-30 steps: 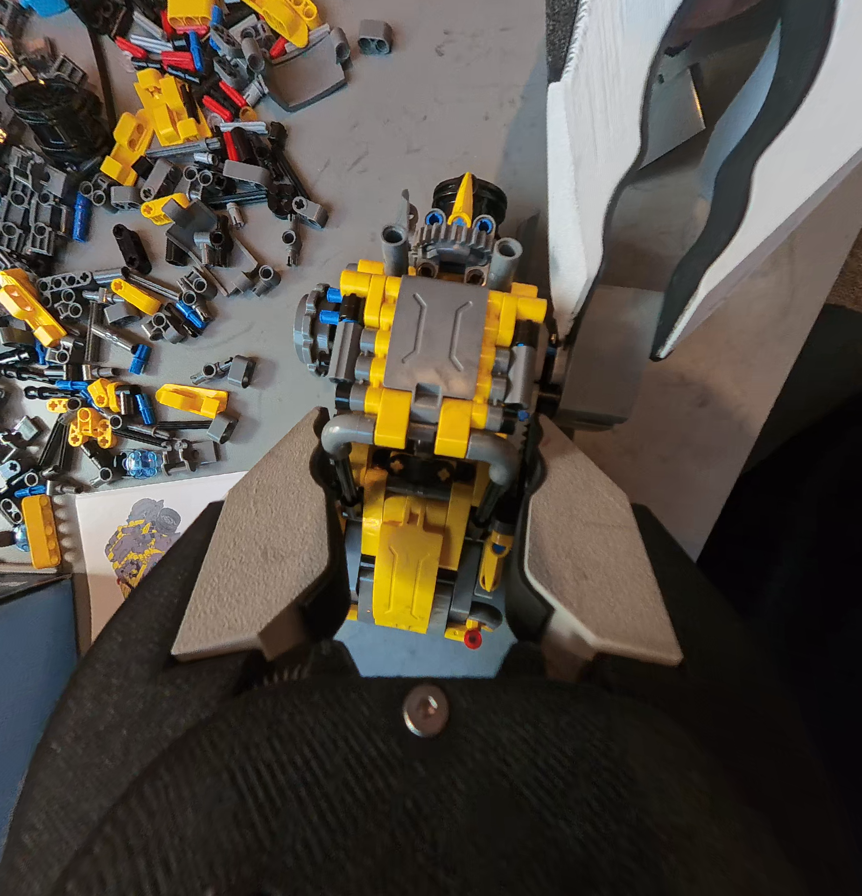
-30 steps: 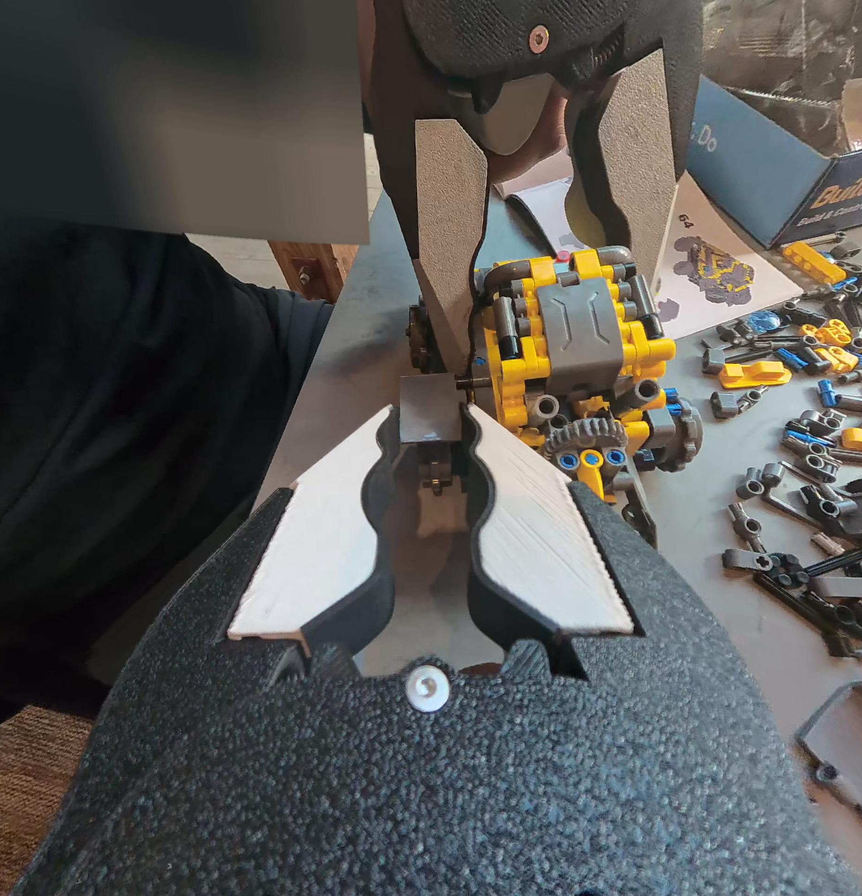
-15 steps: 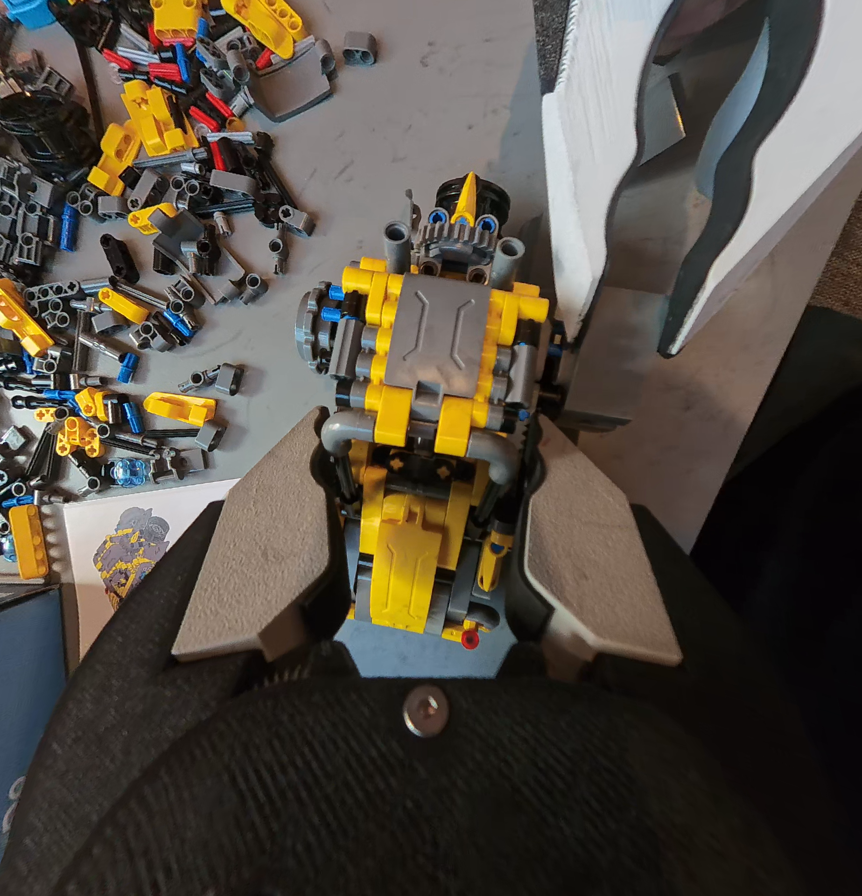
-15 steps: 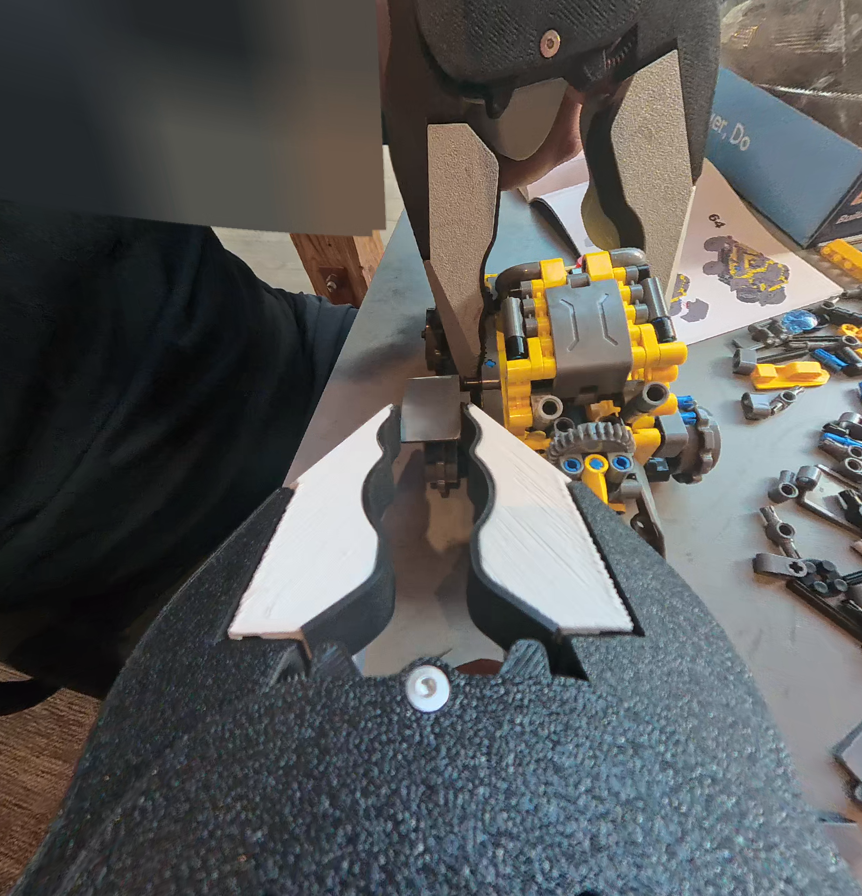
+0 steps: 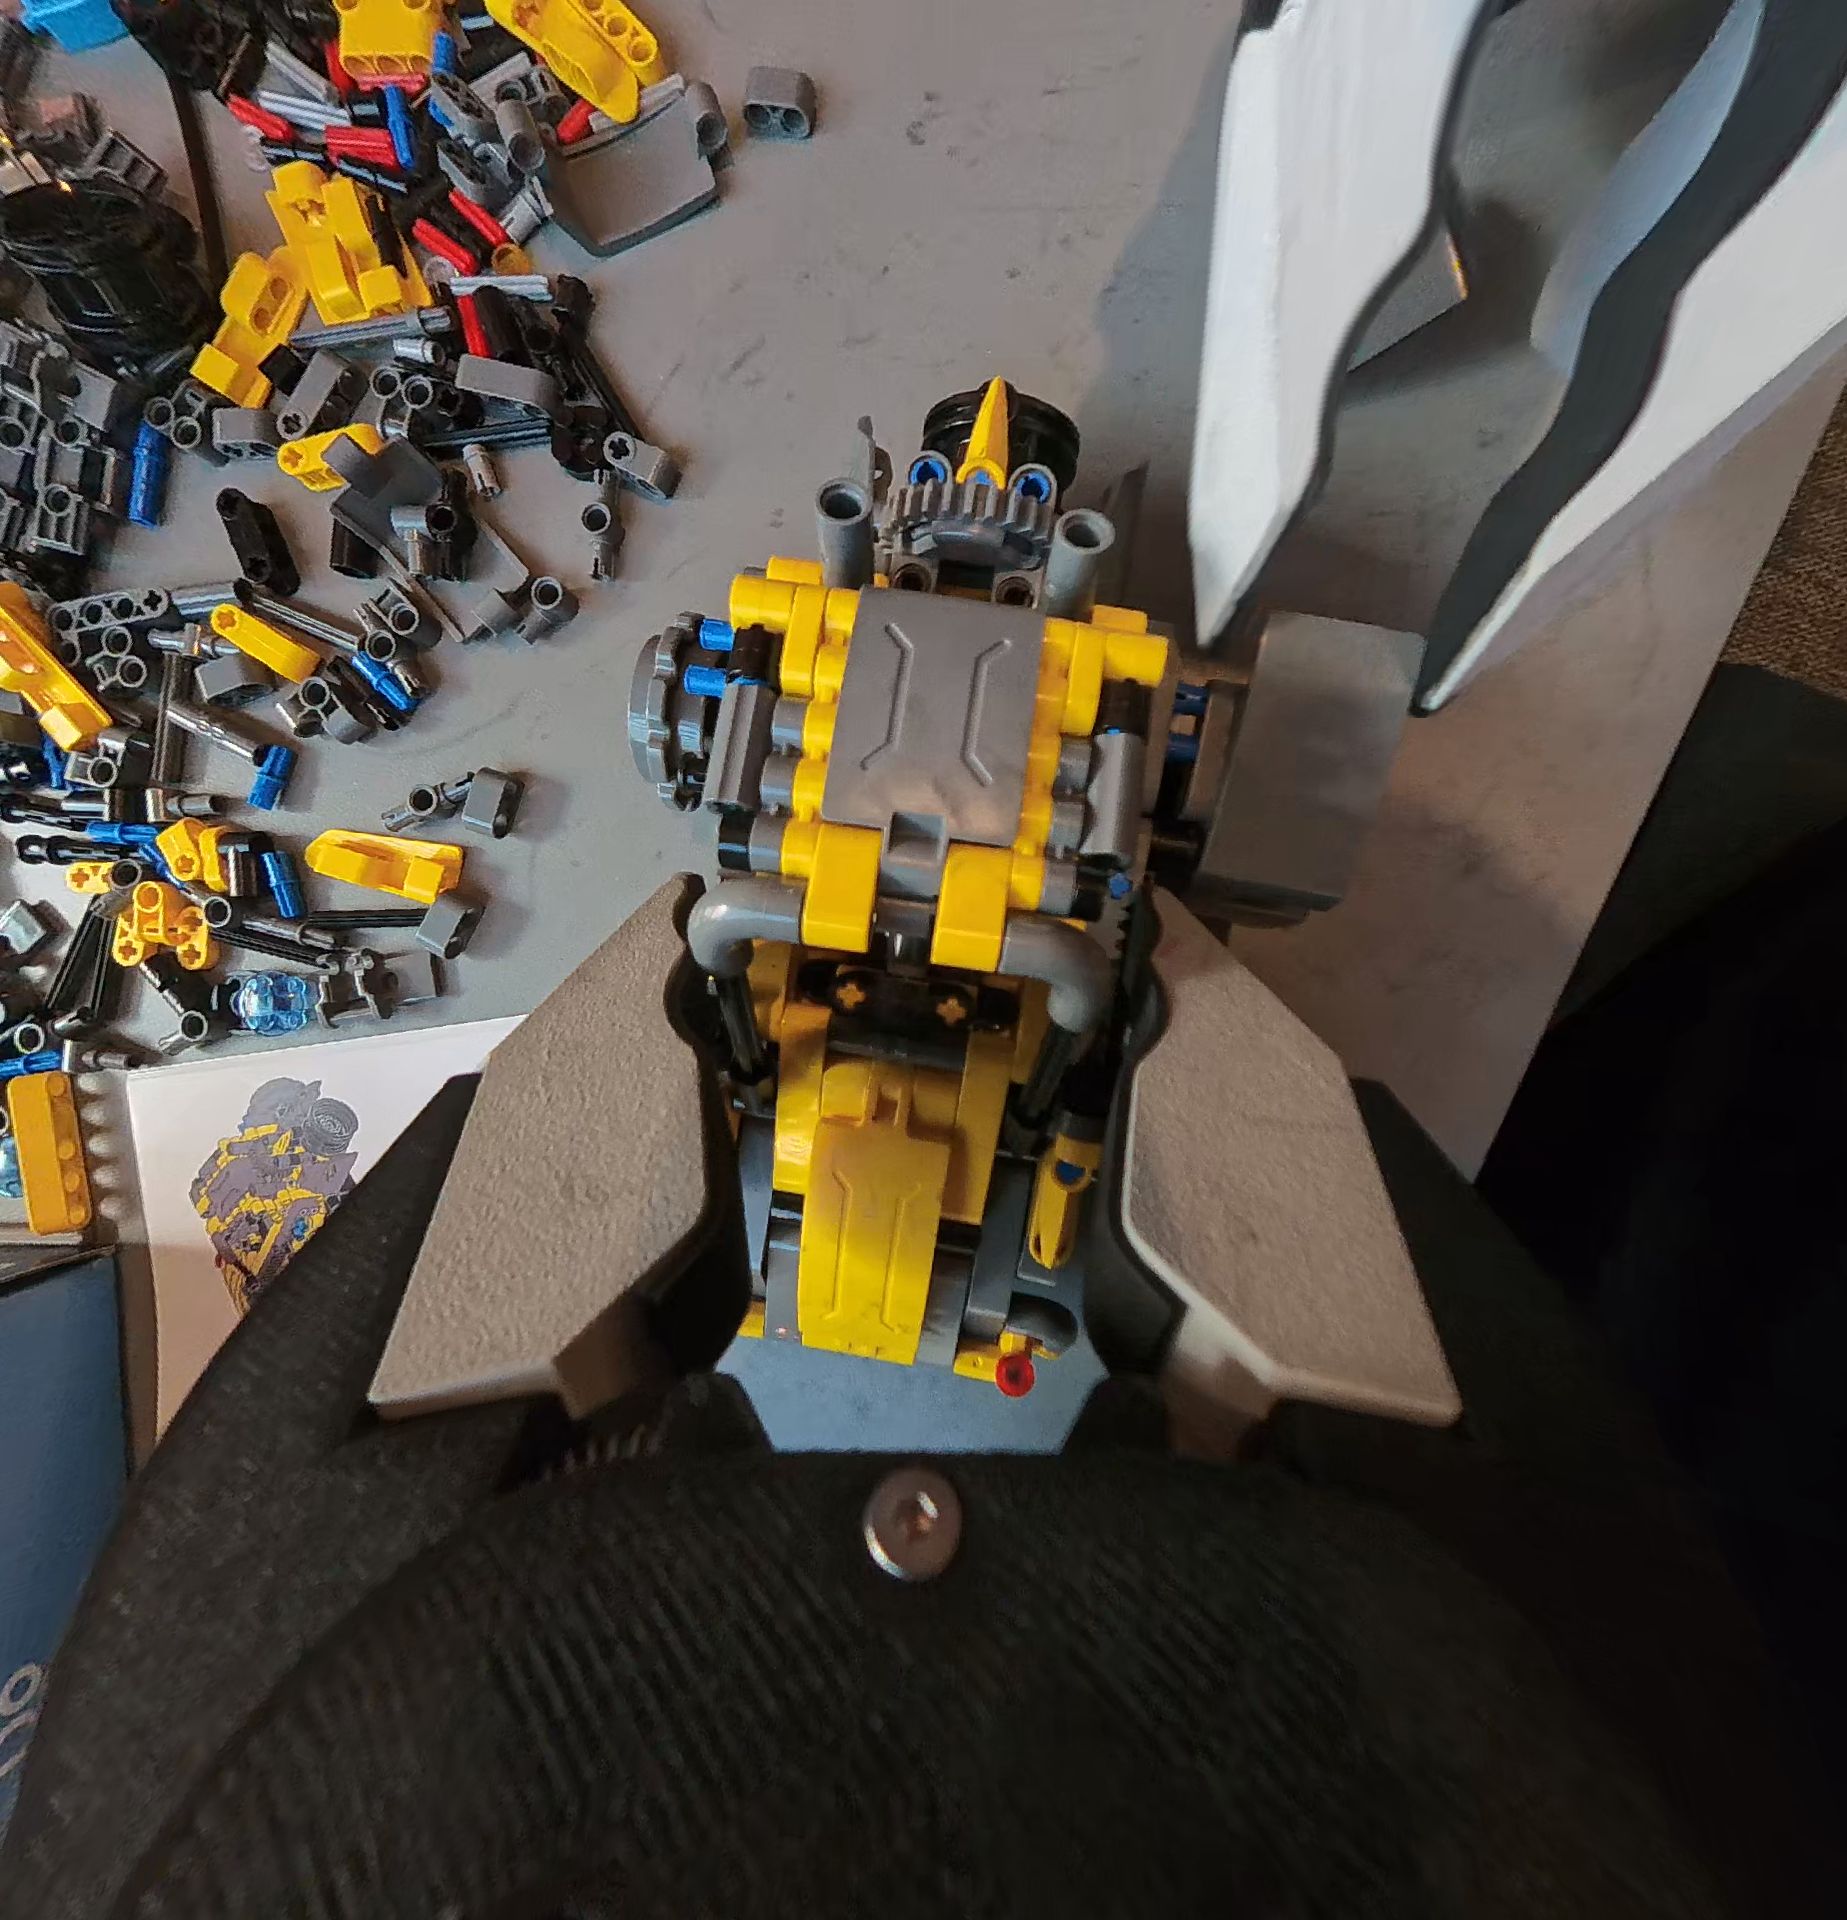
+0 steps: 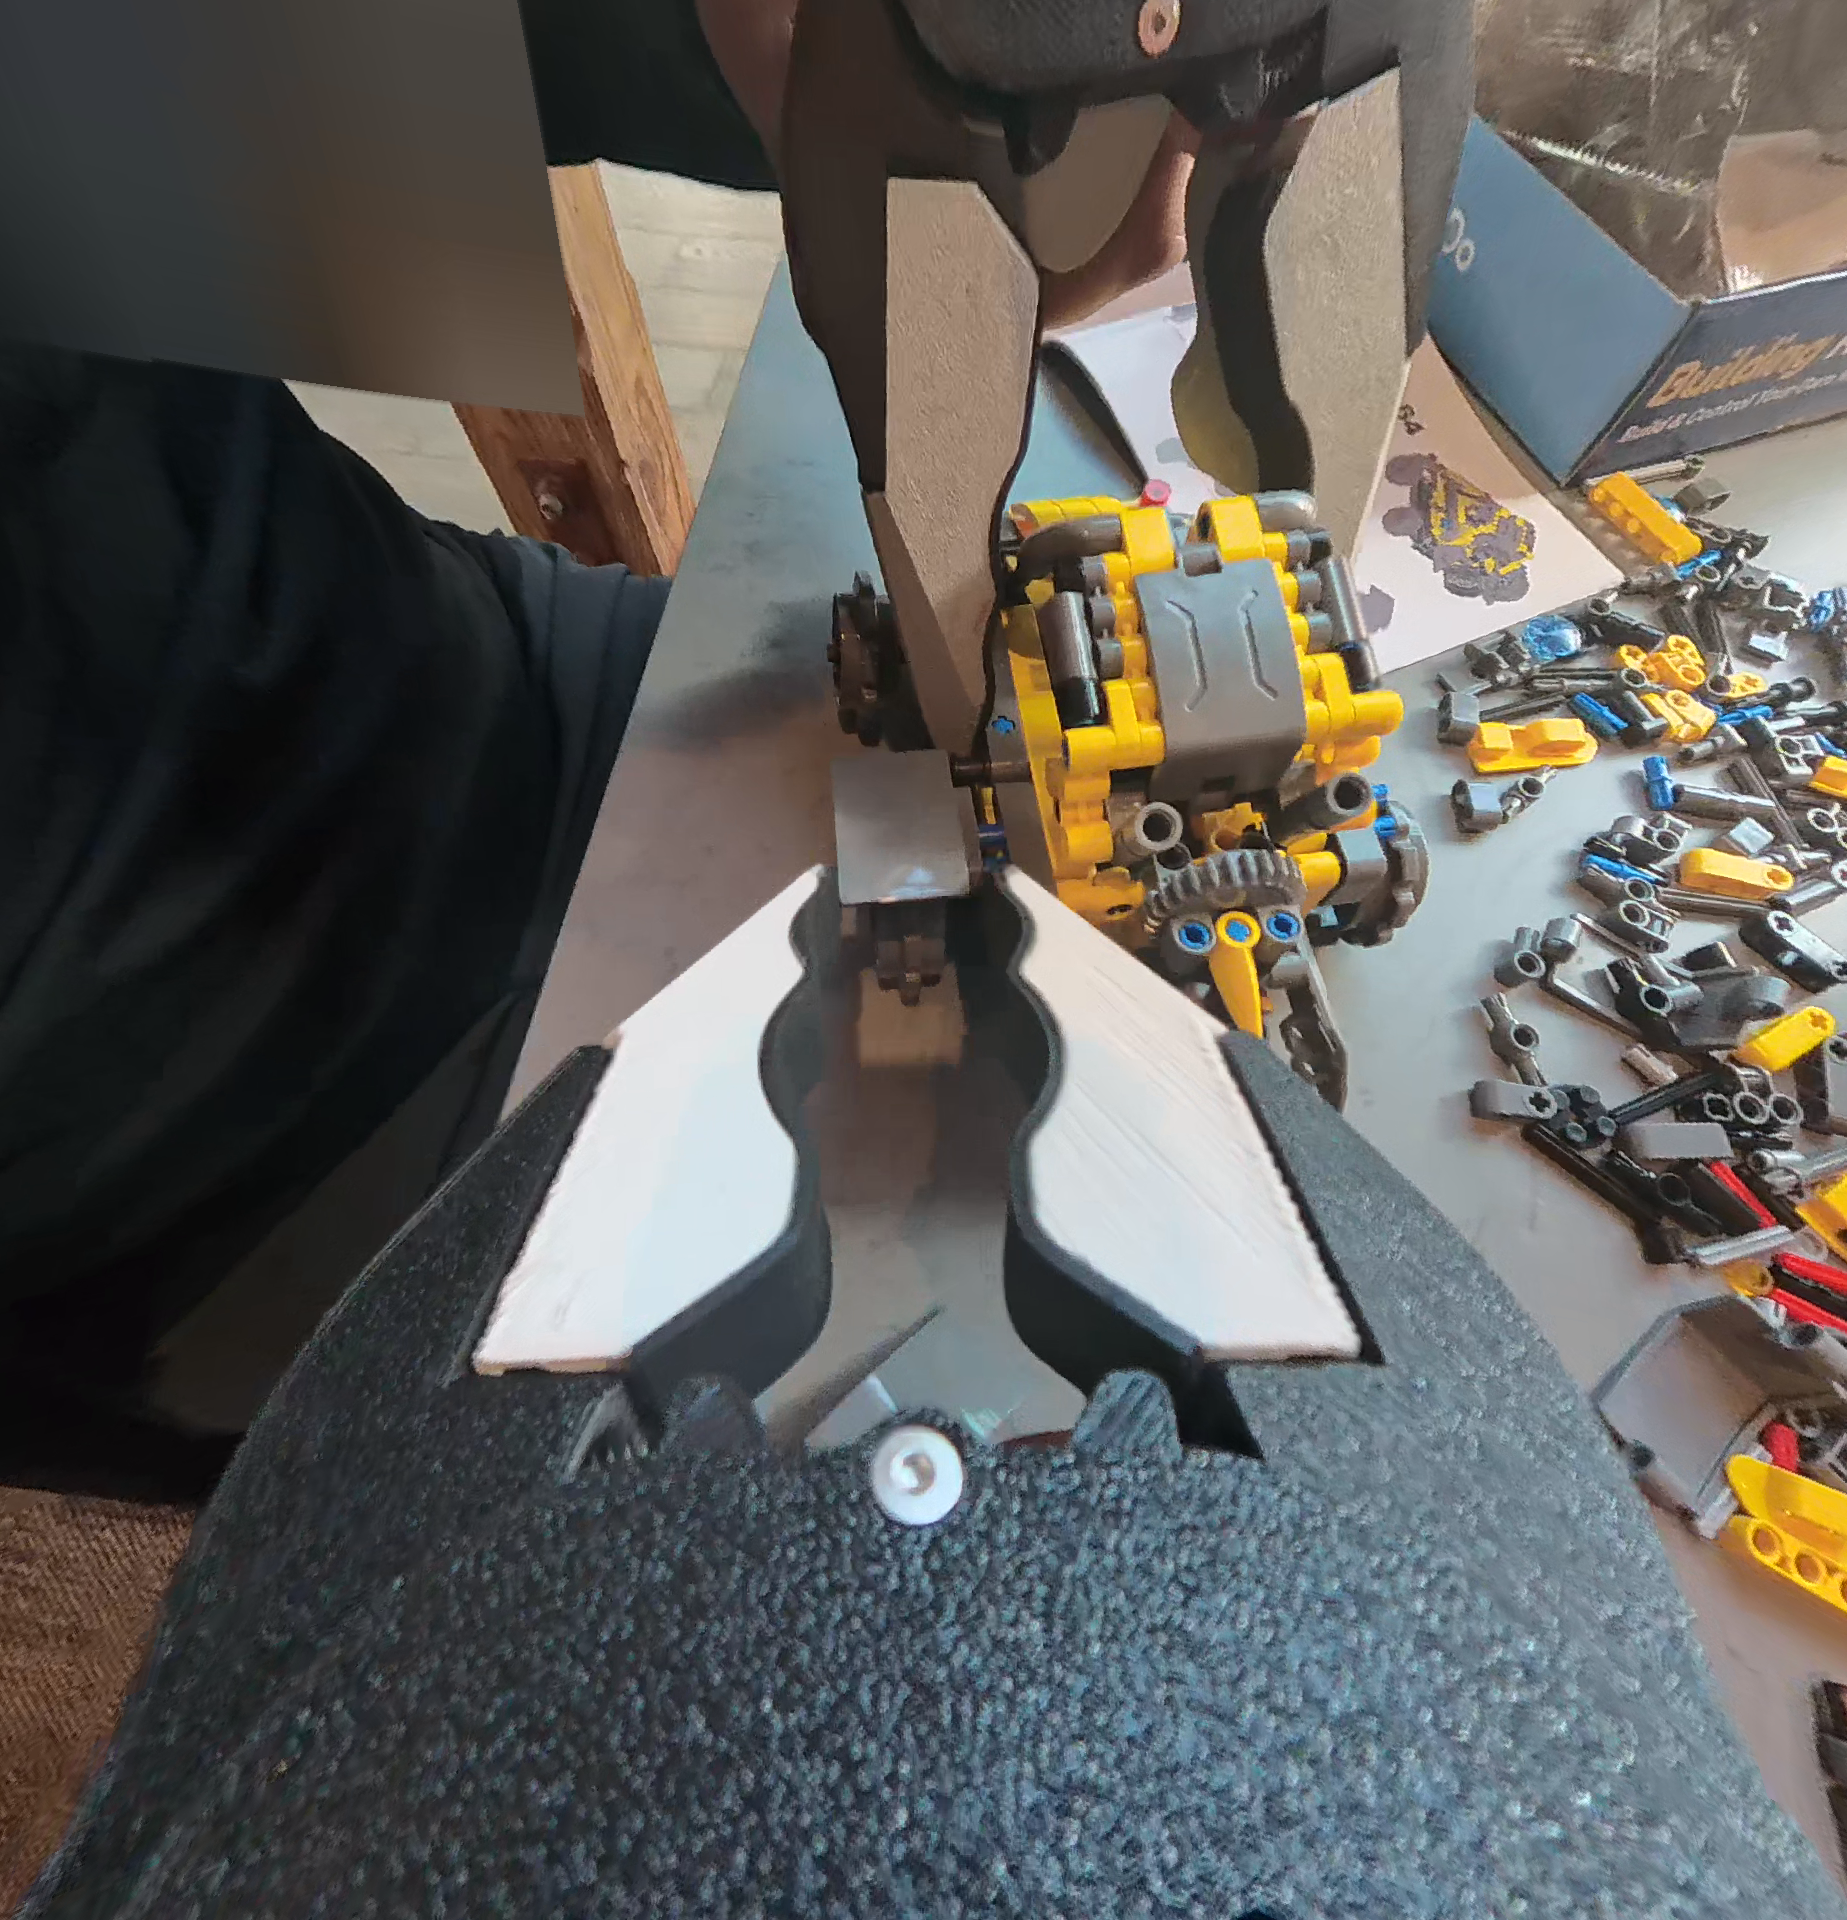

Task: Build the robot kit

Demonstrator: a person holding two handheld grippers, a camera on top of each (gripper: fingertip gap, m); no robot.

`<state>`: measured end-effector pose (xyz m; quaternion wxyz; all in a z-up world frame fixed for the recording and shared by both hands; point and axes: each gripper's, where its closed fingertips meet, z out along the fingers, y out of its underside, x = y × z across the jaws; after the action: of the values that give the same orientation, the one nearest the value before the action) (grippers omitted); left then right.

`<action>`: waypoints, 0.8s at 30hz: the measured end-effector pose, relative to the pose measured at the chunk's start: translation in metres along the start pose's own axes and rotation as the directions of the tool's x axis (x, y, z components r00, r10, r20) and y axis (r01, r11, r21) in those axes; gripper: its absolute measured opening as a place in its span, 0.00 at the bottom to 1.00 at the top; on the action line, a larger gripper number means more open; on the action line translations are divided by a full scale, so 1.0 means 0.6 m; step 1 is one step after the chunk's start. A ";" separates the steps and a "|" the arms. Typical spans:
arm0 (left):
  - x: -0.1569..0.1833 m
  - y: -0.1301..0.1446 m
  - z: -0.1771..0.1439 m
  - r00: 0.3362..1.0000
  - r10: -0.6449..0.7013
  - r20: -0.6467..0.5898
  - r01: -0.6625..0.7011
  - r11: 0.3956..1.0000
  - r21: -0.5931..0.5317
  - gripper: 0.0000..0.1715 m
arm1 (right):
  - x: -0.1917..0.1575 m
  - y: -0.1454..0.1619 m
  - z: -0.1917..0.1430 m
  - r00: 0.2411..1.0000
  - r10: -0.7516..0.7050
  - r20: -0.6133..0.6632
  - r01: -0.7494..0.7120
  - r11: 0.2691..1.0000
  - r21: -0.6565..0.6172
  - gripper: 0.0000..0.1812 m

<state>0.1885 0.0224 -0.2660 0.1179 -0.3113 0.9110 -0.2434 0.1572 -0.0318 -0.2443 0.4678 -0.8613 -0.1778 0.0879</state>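
A yellow and grey brick-built model (image 5: 929,727) stands on the grey table (image 5: 898,260). My left gripper (image 5: 919,914) is shut on its rear half, one grey finger on each side. A flat grey panel (image 5: 1303,748) sits on a pin on the model's right side. My right gripper (image 6: 911,878), with white fingers (image 6: 690,1143), has its tips just around the panel's near edge (image 6: 893,821), with a small gap on each side. The model (image 6: 1210,665) and a left finger (image 6: 950,364) also show in the right wrist view.
Many loose yellow, grey, black, blue and red pieces (image 5: 275,520) lie left of the model. An instruction booklet (image 5: 275,1164) and a blue box (image 6: 1584,343) lie nearby. A person in dark clothing (image 6: 223,831) sits at the table's edge by a wooden post (image 6: 586,416).
My right gripper has drawn back a little from the grey panel and its jaws have widened slightly. The left gripper still holds the model in the same place.
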 end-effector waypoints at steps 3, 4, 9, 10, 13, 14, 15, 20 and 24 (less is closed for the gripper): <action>0.000 0.000 0.000 1.000 -0.002 0.002 0.002 1.000 0.001 0.45 | -0.003 -0.004 0.004 1.000 -0.013 -0.001 0.013 1.000 0.014 0.12; 0.000 0.000 0.000 1.000 -0.004 0.003 0.004 1.000 0.000 0.45 | -0.003 -0.004 0.004 1.000 -0.020 -0.008 0.020 1.000 0.010 0.12; -0.001 -0.002 0.001 1.000 -0.011 0.006 0.011 1.000 0.003 0.45 | -0.001 0.003 0.005 1.000 -0.018 -0.015 0.018 1.000 -0.009 0.13; -0.001 -0.002 0.001 1.000 -0.011 0.006 0.011 1.000 0.002 0.45 | -0.002 0.002 0.004 1.000 -0.016 -0.009 0.016 1.000 -0.004 0.13; -0.001 -0.002 0.001 1.000 -0.015 0.008 0.015 1.000 0.005 0.45 | -0.001 0.002 0.005 1.000 -0.026 -0.014 0.026 1.000 -0.001 0.12; -0.002 -0.002 0.001 1.000 -0.019 0.012 0.019 1.000 0.006 0.45 | -0.001 0.003 0.006 0.999 -0.035 -0.022 0.035 0.999 -0.006 0.12; -0.002 -0.002 0.001 1.000 -0.021 0.016 0.021 1.000 0.006 0.45 | -0.001 0.003 0.006 0.998 -0.045 -0.032 0.045 0.999 -0.011 0.12; -0.003 -0.002 0.001 0.999 -0.033 0.026 0.033 0.999 0.009 0.44 | -0.003 0.000 0.005 0.998 0.067 0.007 -0.067 0.997 0.028 0.12; -0.015 -0.002 0.000 0.995 -0.064 0.078 0.062 0.998 0.022 0.44 | -0.058 -0.031 0.001 0.984 0.109 0.139 -0.120 0.990 0.077 0.12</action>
<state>0.1961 0.0272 -0.2648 0.1491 -0.3482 0.8929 -0.2434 0.1210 -0.0355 -0.2294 0.4852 -0.8415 -0.1551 0.1799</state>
